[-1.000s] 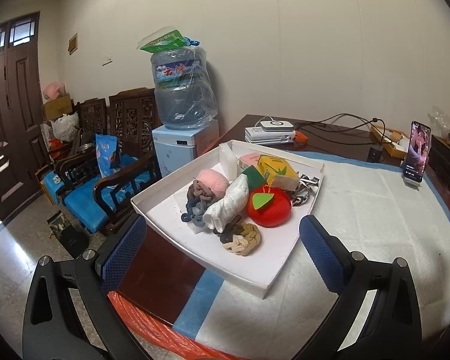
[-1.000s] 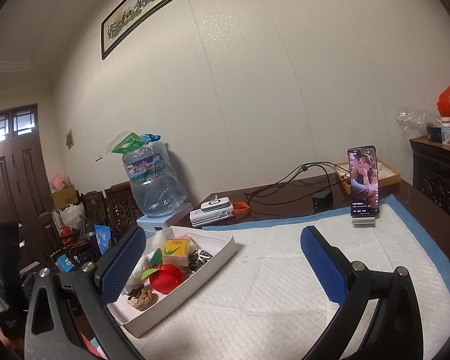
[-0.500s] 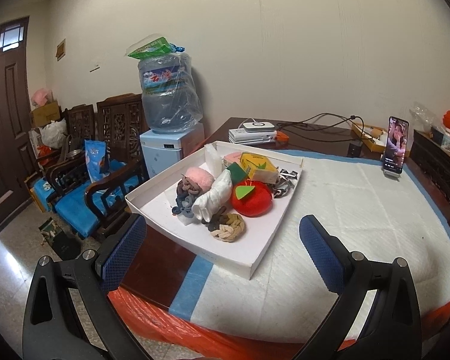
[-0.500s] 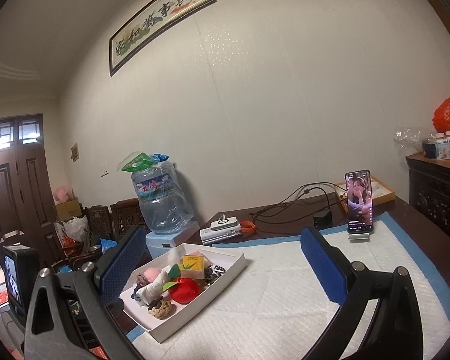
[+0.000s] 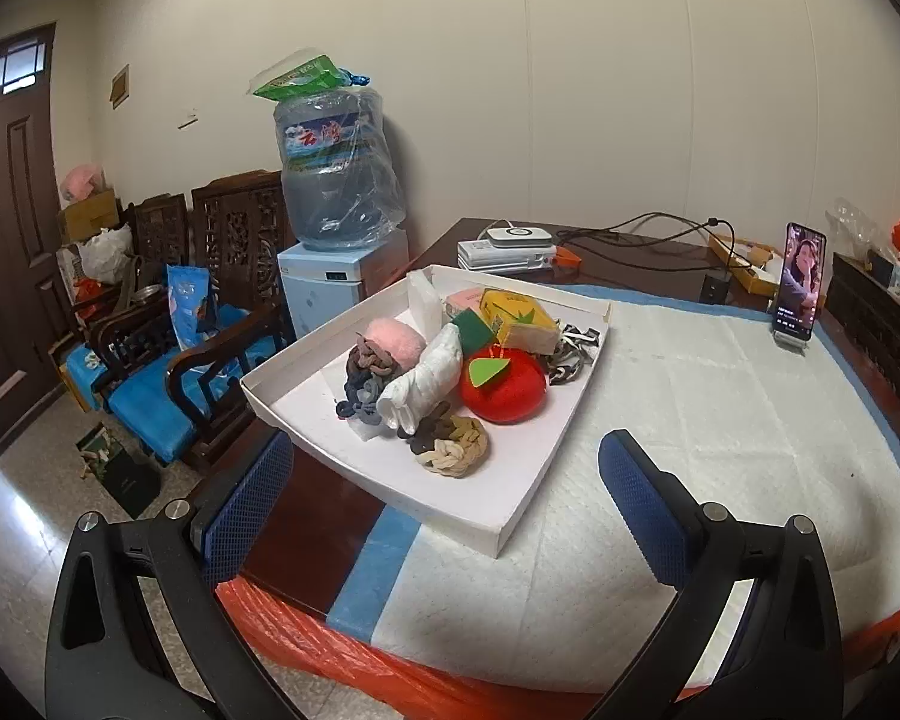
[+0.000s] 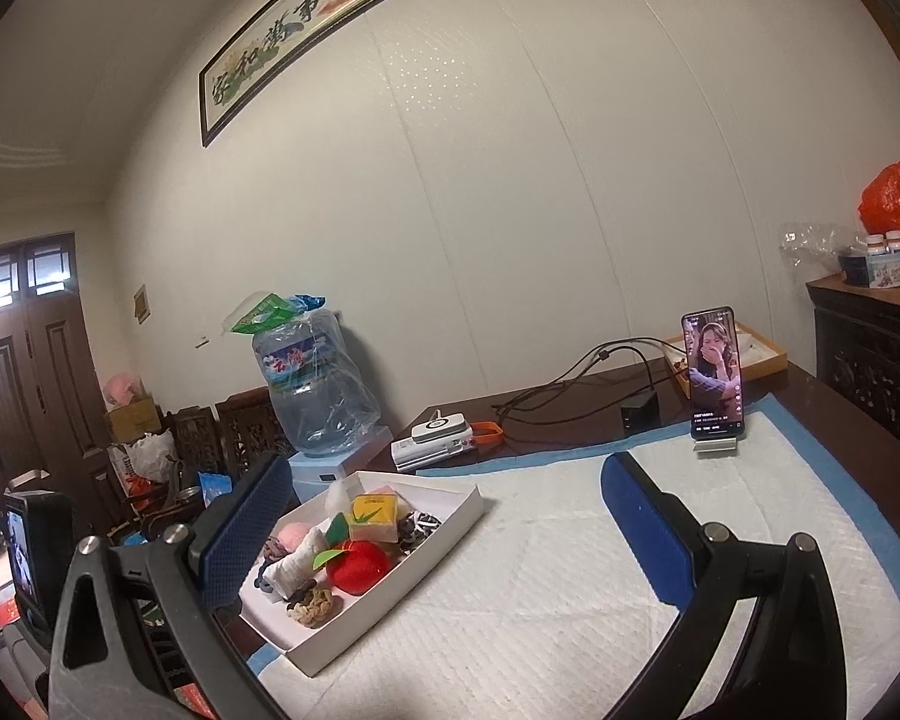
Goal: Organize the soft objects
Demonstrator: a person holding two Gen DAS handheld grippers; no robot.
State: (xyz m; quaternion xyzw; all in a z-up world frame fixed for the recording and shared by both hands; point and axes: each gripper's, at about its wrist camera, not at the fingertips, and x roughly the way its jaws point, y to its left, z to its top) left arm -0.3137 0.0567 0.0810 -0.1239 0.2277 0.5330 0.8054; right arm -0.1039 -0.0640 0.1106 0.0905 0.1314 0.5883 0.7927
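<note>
A shallow white box (image 5: 528, 480) (image 6: 444, 534) sits at the table's left corner on a white padded mat (image 5: 720, 420). It holds several soft items: a red plush apple (image 5: 504, 387) (image 6: 357, 564), a white rolled cloth (image 5: 429, 378), a pink puff (image 5: 390, 342), a yellow sponge block (image 5: 516, 315) (image 6: 375, 516), a beige braided knot (image 5: 450, 447) and a grey knotted piece (image 5: 366, 375). My left gripper (image 5: 444, 498) hovers open just short of the box's near edge. My right gripper (image 6: 444, 534) is open, held above the mat to the right of the box. Both are empty.
A phone on a stand (image 5: 801, 288) (image 6: 714, 381) stands at the mat's far right. Cables and a white device (image 5: 510, 246) lie at the table's back. A water dispenser (image 5: 336, 222) and wooden chairs with blue cushions (image 5: 168, 372) stand left of the table.
Both grippers have drifted slightly, so the box shifts a little in each view. Both stay open and empty; the items in the box have not moved.
</note>
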